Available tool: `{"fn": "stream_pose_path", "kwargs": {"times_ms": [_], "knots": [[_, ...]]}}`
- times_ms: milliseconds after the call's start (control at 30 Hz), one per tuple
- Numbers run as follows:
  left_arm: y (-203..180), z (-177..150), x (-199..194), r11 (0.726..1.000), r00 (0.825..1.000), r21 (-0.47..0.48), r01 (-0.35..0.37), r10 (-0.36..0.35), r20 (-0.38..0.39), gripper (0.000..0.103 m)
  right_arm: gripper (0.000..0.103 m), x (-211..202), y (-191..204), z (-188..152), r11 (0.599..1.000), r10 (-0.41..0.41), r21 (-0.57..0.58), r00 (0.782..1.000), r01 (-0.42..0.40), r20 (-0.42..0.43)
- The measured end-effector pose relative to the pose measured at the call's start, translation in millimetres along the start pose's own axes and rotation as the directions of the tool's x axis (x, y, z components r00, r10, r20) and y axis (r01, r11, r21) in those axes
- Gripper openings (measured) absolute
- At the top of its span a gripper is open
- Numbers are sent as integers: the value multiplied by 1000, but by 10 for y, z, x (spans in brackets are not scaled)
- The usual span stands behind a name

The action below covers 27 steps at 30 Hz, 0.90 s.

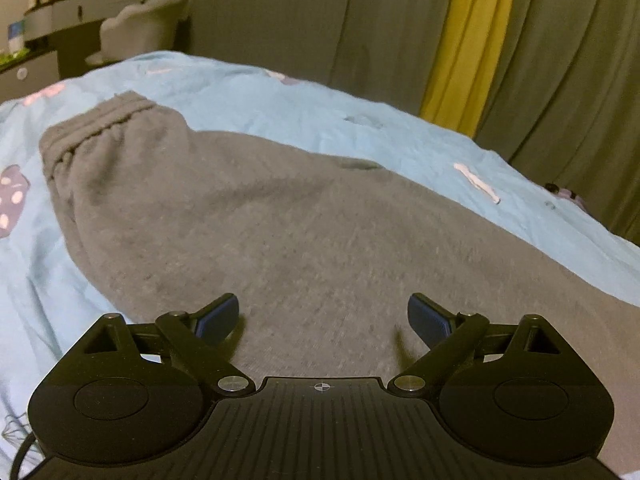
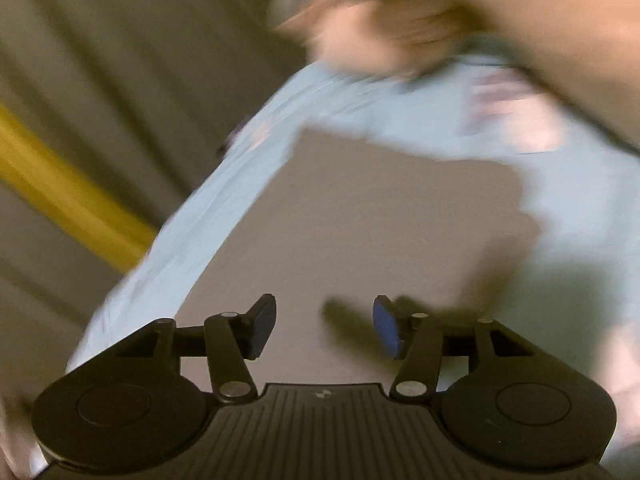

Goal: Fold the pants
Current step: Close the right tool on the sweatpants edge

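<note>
Item 1: grey fleece pants point(image 1: 280, 220), lying flat on the pale blue printed bedsheet point(image 1: 420, 136). Gathered elastic waistband point(image 1: 100, 124) at the far left in my left wrist view; the cloth runs from there down and right, under and past my left gripper.

Item 2: my left gripper point(image 1: 323, 318), black with blue pads point(image 1: 218, 320). Jaws spread wide, gripping nothing. It hovers just over the near part of the pants; grey cloth fills the gap between the fingers and lies straight ahead. Whether the tips touch the cloth I cannot tell.

Item 3: my right gripper point(image 2: 325, 326), same make. Jaws parted, narrower than on my left, nothing between them. The view is heavily blurred. A grey panel of the pants point(image 2: 380, 232) lies directly ahead and beneath, its far edge squared off against the sheet point(image 2: 208, 216), which shows to the left and beyond.

Item 4: olive-grey curtains point(image 1: 392, 32) with one yellow curtain strip point(image 1: 468, 40), behind the bed.

Item 5: white dressing table point(image 1: 80, 8) and pale cushioned chair point(image 1: 144, 28), far left corner
</note>
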<state>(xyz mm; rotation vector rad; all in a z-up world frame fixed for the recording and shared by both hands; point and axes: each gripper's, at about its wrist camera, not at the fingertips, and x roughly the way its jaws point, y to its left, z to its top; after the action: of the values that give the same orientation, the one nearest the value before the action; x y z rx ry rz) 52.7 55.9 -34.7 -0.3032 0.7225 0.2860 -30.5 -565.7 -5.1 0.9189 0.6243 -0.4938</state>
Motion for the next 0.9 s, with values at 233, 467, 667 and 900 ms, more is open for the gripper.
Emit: {"fn": "stream_pose_path", "kwargs": {"times_ms": [233, 467, 667, 900], "knots": [[32, -10, 89, 1000, 1000, -28, -12, 11, -26, 96, 26, -68, -450, 186, 997, -54, 57, 998, 56, -32], [161, -20, 38, 993, 999, -120, 4, -8, -35, 96, 25, 268, -477, 227, 985, -53, 160, 996, 64, -75], [139, -14, 62, 994, 999, -107, -7, 3, -37, 96, 4, 45, -477, 196, 984, 34, 176, 999, -30, -19], [135, -11, 74, 995, 999, -102, -6, 2, -41, 96, 3, 58, -780, 122, 959, -53, 277, 998, 63, -43]]}}
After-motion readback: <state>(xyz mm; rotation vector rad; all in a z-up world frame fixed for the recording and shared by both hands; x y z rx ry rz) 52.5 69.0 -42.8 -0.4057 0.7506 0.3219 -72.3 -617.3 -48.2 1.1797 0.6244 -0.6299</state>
